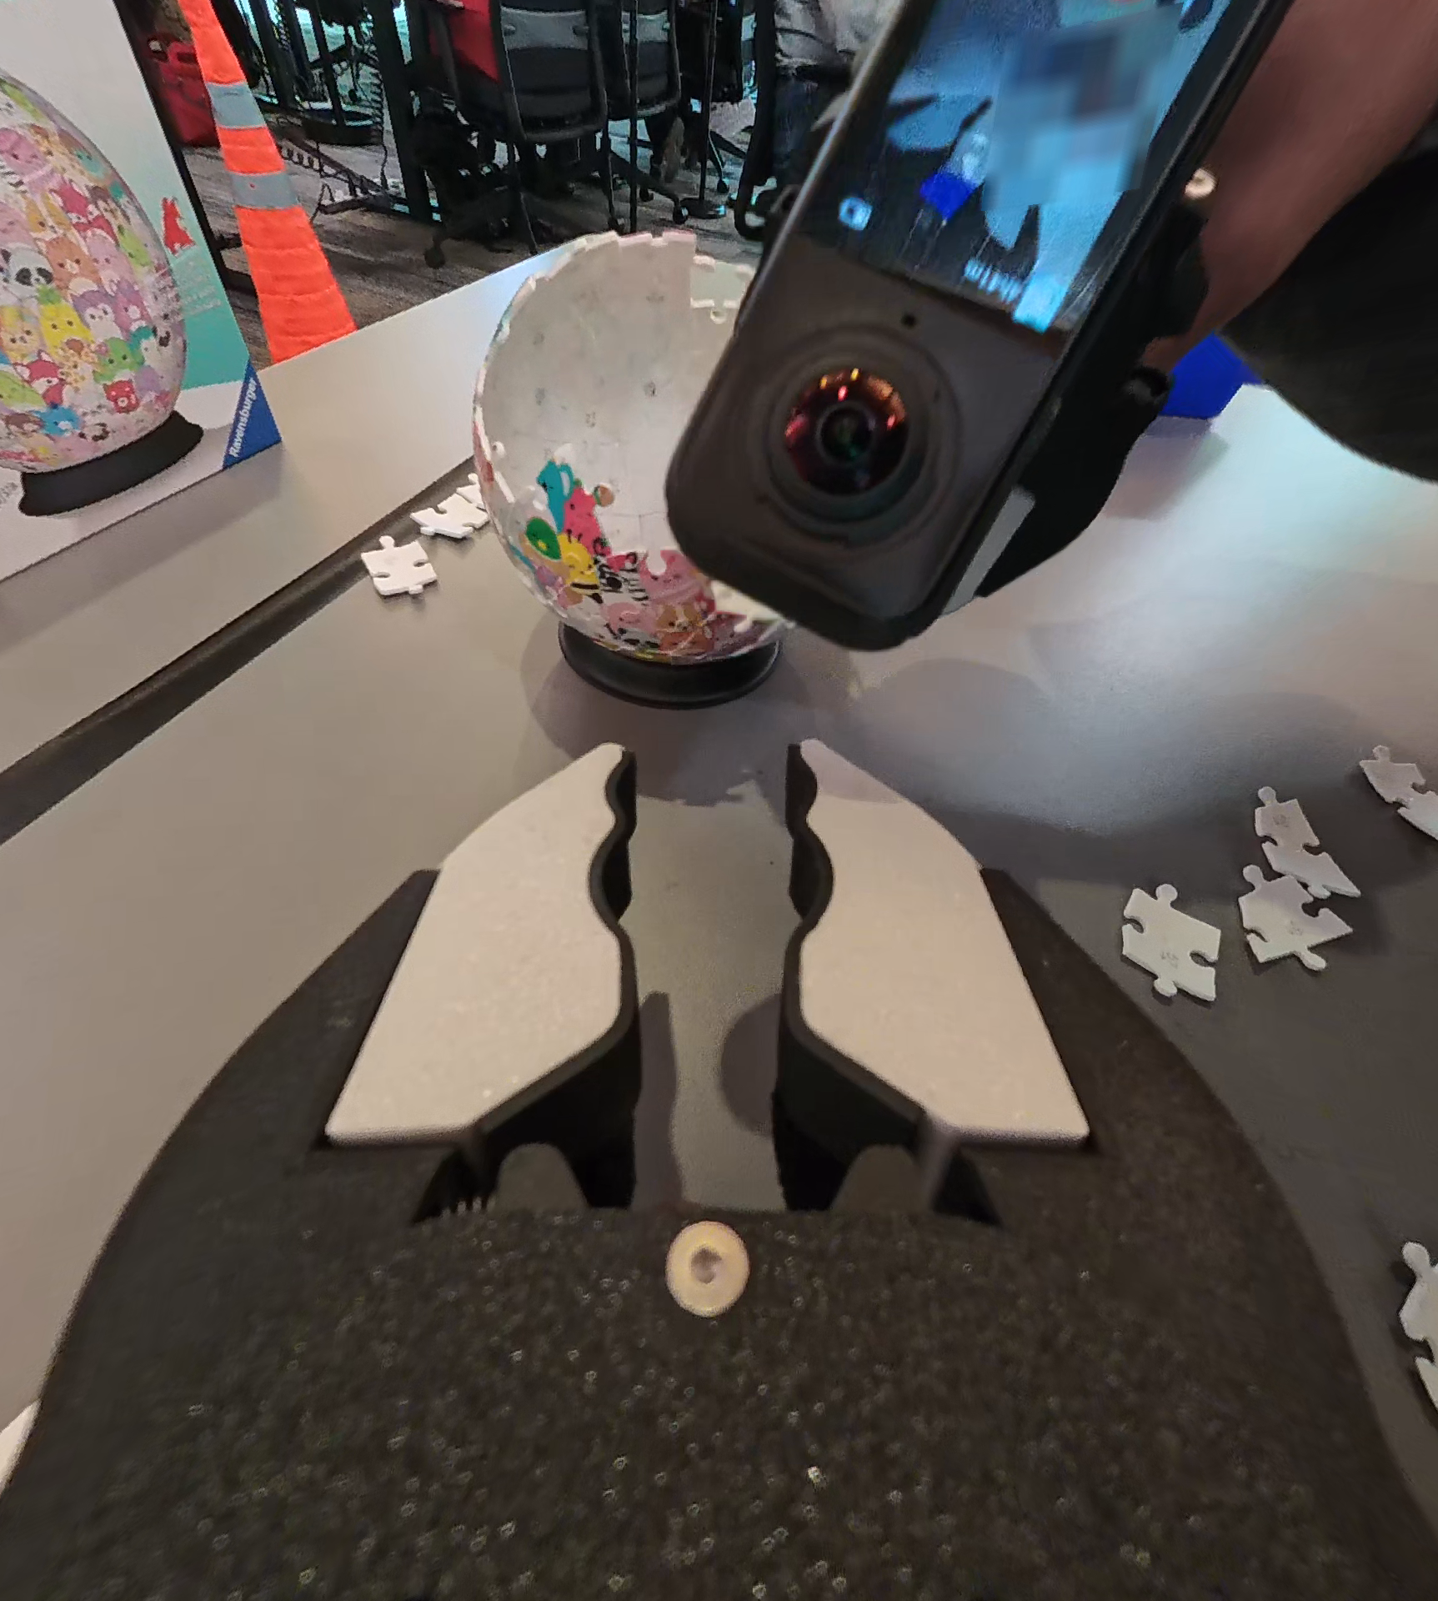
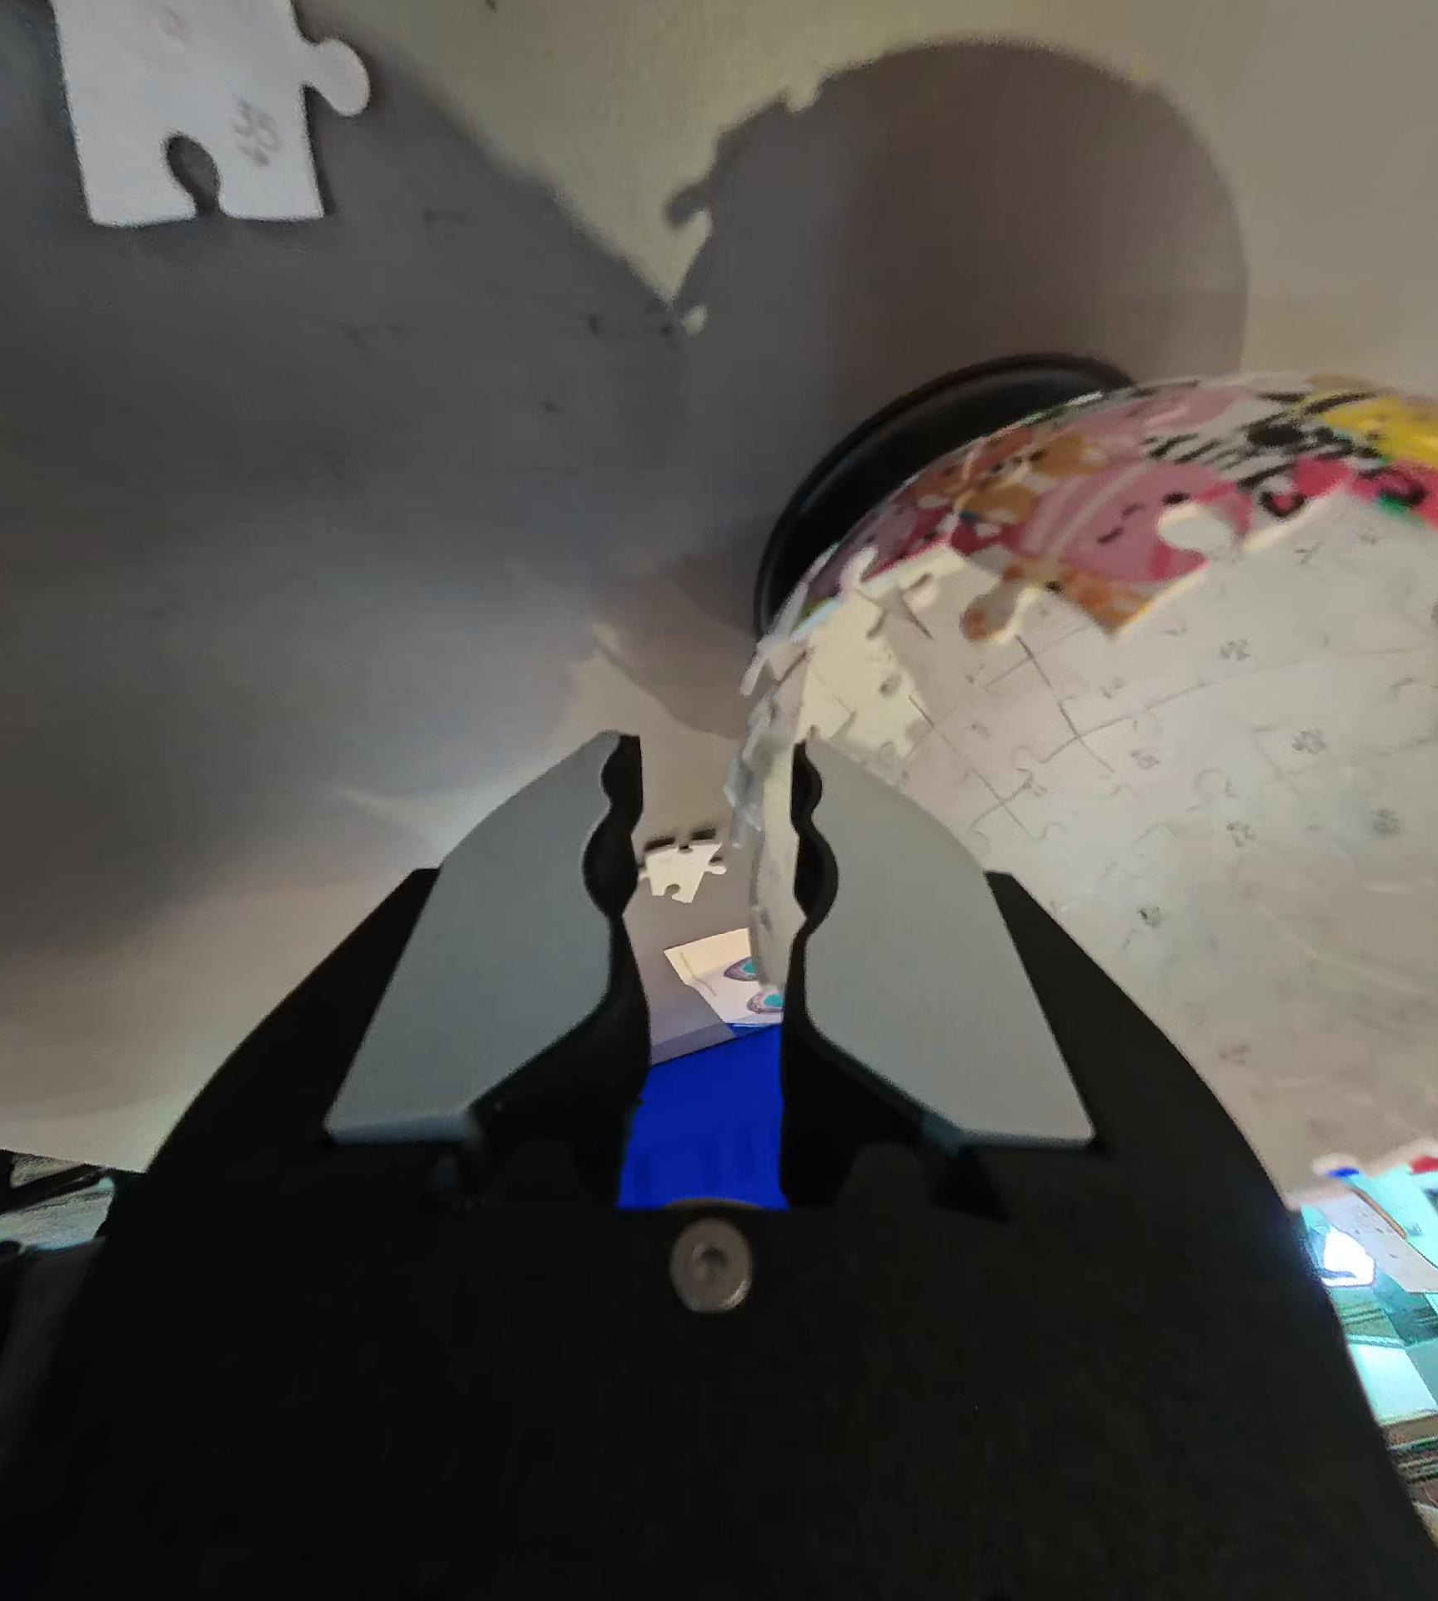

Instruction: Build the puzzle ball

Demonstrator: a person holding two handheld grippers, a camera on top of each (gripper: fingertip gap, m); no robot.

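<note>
Half a ball stands on its black stand near the middle of the table, well short of the far edge: a thin curved shell of interlocked pieces, open toward the near side, printed outside, white inside. It is likely very light and fairly stiff along the seams, yet fragile; a squeeze across the jagged rim could pop pieces loose. I would hold it by the shell wall near the rim, pinched lightly, or steady it at the stand.

Loose pieces lie white side up toward the right edge, more lie left of the stand. Flat, thin and slick, they are hard to lift off the table; an edge or a tab is the best purchase.

Left tongs hover low over the table before the stand, parted and empty. Right tongs are also parted, gripping nothing, with one finger inside the shell at its rim. The box stands at the far left.
</note>
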